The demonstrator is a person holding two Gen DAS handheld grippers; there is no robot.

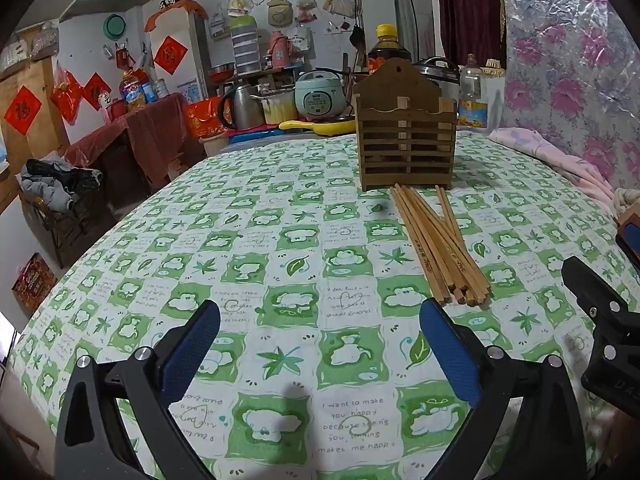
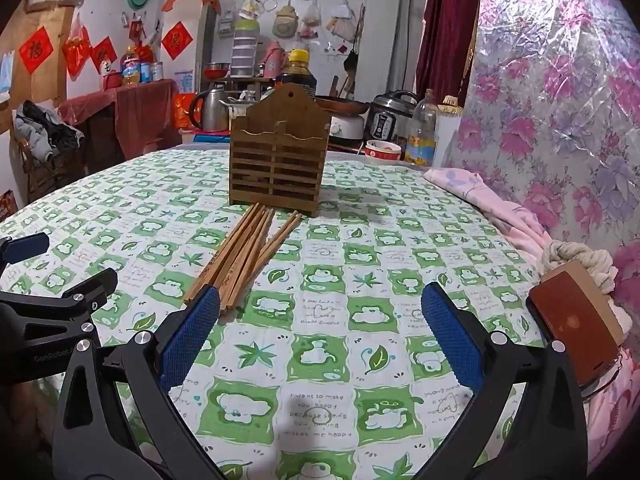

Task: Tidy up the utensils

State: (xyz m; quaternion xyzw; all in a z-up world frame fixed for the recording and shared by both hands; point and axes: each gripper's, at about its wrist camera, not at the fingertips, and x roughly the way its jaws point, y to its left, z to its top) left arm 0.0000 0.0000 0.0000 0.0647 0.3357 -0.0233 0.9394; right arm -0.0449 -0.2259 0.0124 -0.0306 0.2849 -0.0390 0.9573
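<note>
Several wooden chopsticks (image 1: 436,244) (image 2: 244,254) lie bundled on the green-and-white checked tablecloth (image 1: 280,264) (image 2: 360,264), pointing at a slatted wooden utensil holder (image 1: 406,136) (image 2: 280,160) that stands upright just behind them. My left gripper (image 1: 320,320) hovers open over bare cloth, left of the chopsticks' near ends. Open too, my right gripper (image 2: 320,308) has its left fingertip (image 2: 200,312) close by the chopsticks' near ends, with nothing between its pads. Each gripper shows at the edge of the other's view.
A brown wallet-like case (image 2: 576,320) and a knotted rope (image 2: 576,258) sit at the table's right edge beside pink cloth (image 2: 492,204). Behind the holder stand a dark bottle (image 1: 388,48), cookers, a kettle (image 2: 210,110) and an oil bottle (image 2: 422,132). Floral foil wall on the right.
</note>
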